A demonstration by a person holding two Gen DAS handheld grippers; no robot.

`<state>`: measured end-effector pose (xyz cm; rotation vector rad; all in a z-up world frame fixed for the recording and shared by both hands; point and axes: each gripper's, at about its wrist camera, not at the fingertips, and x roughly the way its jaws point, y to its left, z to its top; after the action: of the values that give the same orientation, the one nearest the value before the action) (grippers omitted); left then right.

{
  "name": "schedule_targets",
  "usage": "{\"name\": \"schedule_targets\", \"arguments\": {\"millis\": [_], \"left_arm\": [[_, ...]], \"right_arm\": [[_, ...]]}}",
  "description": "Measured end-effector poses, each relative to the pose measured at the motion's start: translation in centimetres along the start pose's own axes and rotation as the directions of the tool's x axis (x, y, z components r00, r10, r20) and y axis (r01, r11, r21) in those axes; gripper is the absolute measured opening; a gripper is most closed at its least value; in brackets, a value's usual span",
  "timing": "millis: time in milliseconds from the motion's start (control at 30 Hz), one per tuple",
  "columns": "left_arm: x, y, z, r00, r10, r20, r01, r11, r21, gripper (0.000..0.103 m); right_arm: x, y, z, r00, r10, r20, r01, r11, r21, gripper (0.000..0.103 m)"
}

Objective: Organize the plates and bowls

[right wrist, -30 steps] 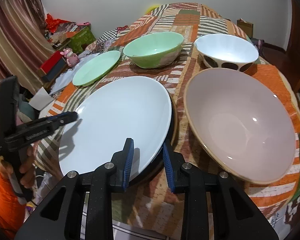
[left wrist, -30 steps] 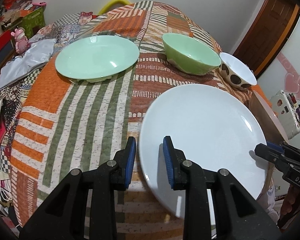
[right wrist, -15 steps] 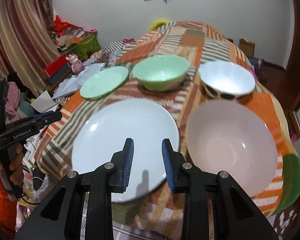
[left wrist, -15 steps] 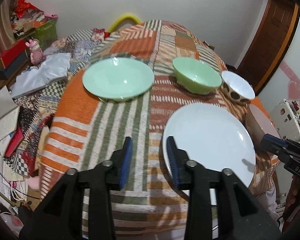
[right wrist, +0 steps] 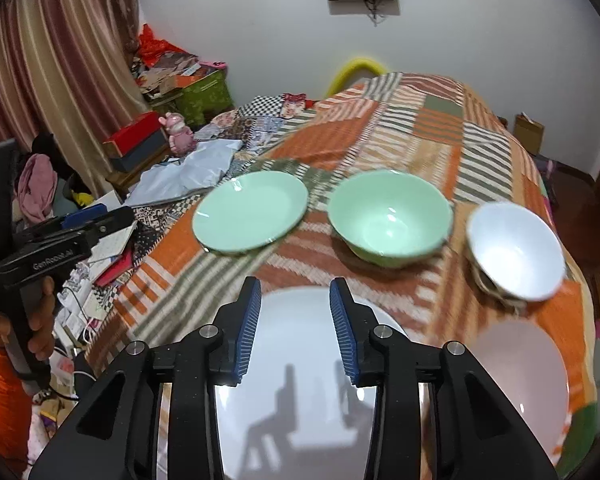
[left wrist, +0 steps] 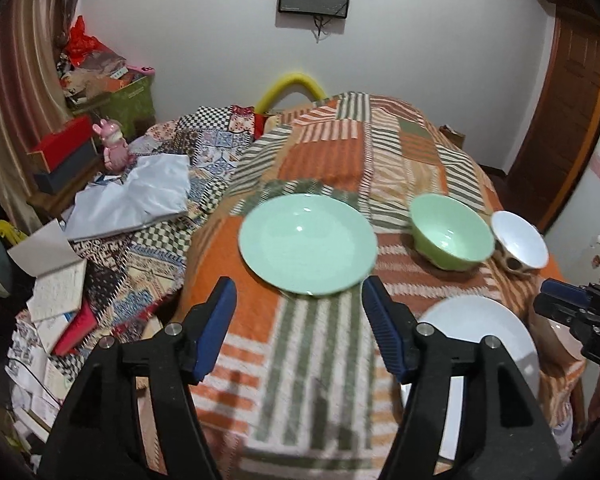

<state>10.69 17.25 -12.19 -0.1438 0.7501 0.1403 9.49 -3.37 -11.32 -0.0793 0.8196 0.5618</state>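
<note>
One pink bowl (right wrist: pixel 520 376), right-wrist view only

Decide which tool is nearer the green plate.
Left. The left tool hovers open just short of the green plate; the right tool hangs over the white plate, farther back.

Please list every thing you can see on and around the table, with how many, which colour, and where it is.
plate: 1, mint green, far left of the tablecloth
plate: 1, white, near edge
bowl: 1, green, far middle
bowl: 1, white inside, spotted outside, far right
bowl: 1, pale pink, near right
tablecloth: 1, orange, green and cream stripes
figurine: 1, pink, left clutter
left gripper: open, empty
right gripper: open, empty
</note>
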Motion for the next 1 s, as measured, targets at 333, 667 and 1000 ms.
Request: {"name": "schedule_targets", "arguments": {"millis": [333, 667, 1000], "left_arm": [[5.9, 3.5, 2.1, 0.997, 0.034, -0.073, -0.035, 0.999, -0.016, 0.077], [13.7, 6.6, 1.3, 0.981, 0.013, -0.191, -0.022, 0.999, -0.045, 0.077], [18.4, 6.8, 1.2, 0.969, -0.052, -0.242, 0.049, 0.999, -0.017, 0.048]], "right_arm": [[6.5, 1.9, 2.9, 0.997, 0.028, -0.075, -0.03, 0.999, -0.03, 0.042], [13.6, 2.2, 4.2, 0.978, 0.023, -0.206, -0.027, 0.999, -0.017, 0.042], [17.9, 2.0, 4.0, 0.954, 0.038, -0.296, -0.031, 0.999, 0.027, 0.042]]}}
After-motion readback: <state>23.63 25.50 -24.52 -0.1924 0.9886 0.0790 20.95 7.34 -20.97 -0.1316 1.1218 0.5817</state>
